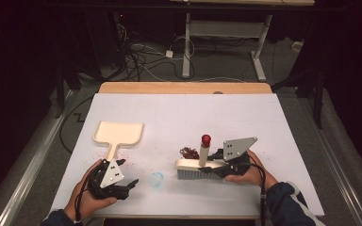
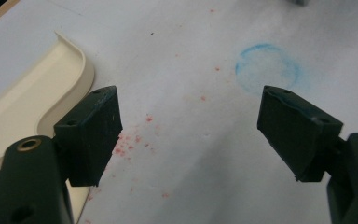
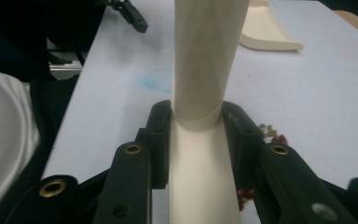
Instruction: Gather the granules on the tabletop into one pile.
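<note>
**Brush clamped on my right, left jaws wide beside the dustpan**

My right gripper (image 1: 217, 165) is clamped on the cream brush (image 1: 199, 165); in the right gripper view both pads press the sides of its back, just below where the upright handle (image 3: 205, 56) rises. From the high view the bristles rest on the white table (image 1: 184, 113), right of centre and towards my side, with the red-capped handle standing straight up. A small heap of dark red crumbs (image 1: 189, 152) lies just beyond the brush head, touching or nearly touching it; I cannot tell which.

My left gripper (image 1: 128, 184) stands with its jaws wide apart and nothing between them. In the left gripper view the pads hang over bare table speckled with red flecks (image 2: 130, 142), and a faint blue ring (image 2: 268, 70) is marked on the surface ahead. The cream dustpan (image 1: 119, 133) lies left of centre, its handle pointing back at my left hand; its raised rim sits just beside my left-hand pad.

Between dustpan and brush the table is open. The far half is bare up to the wooden edge strip (image 1: 184, 87). The brush sits well in from the right edge; my left hand is near the near edge.
</note>
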